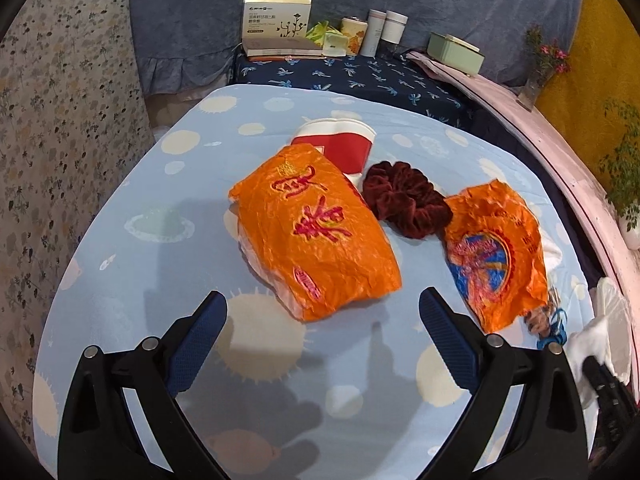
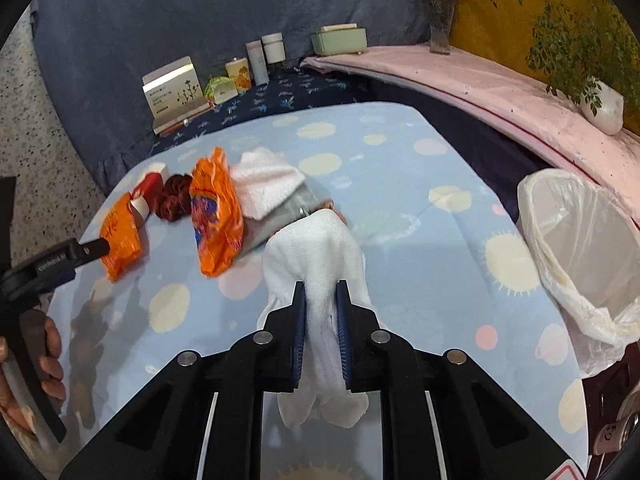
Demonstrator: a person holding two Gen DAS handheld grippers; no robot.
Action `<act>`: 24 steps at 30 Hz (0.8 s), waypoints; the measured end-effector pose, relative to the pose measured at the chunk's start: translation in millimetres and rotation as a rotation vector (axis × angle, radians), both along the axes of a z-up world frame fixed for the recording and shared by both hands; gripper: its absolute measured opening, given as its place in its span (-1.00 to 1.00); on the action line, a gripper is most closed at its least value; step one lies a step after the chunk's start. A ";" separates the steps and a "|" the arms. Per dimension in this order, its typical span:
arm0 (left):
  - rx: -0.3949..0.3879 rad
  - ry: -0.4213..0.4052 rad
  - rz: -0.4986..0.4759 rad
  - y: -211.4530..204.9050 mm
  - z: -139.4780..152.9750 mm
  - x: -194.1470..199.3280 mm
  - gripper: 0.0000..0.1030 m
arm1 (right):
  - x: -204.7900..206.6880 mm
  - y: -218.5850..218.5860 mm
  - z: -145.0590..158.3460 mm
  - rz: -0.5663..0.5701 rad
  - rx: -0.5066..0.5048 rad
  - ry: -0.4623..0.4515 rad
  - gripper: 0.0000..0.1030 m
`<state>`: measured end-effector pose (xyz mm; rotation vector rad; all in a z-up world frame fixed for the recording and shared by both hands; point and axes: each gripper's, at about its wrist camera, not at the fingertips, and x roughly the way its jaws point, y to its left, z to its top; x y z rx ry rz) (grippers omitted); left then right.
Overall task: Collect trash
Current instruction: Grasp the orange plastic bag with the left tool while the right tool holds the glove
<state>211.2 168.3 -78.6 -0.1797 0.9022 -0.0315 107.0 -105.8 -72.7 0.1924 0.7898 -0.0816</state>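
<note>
My left gripper (image 1: pixel 322 306) is open and empty, just in front of a large orange wrapper (image 1: pixel 316 232) on the blue spotted table (image 1: pixel 160 280). Behind the wrapper lies a red and white paper cup (image 1: pixel 344 142), with a dark red scrunchie (image 1: pixel 406 200) and a second orange wrapper (image 1: pixel 496 256) to the right. My right gripper (image 2: pixel 320 292) is shut on a white tissue (image 2: pixel 316 256) and holds it above the table. The bin with a white liner (image 2: pixel 576 248) stands to the right. The left gripper also shows in the right wrist view (image 2: pixel 98 250), at the large orange wrapper (image 2: pixel 120 236).
A folded white cloth (image 2: pixel 268 188) and a grey item lie behind the second wrapper (image 2: pixel 216 216). Boxes, jars and a carton (image 1: pixel 276 24) line the far dark blue shelf. A pink ledge (image 2: pixel 500 92) with plants runs along the right.
</note>
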 end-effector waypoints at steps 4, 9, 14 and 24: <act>0.008 0.015 0.000 0.9 -2.6 17.1 0.80 | 9.8 5.6 22.8 0.002 0.007 -0.046 -0.73; 0.001 0.043 0.018 2.1 -11.9 38.3 0.78 | 18.9 13.3 30.9 0.012 0.017 -0.056 -0.73; -0.043 0.080 0.004 3.9 -22.6 46.6 0.28 | 24.1 19.6 29.6 0.020 0.007 -0.047 -0.73; -0.051 0.014 -0.057 -9.9 -6.0 22.8 -0.42 | 19.4 15.7 37.0 0.008 0.025 -0.069 -0.73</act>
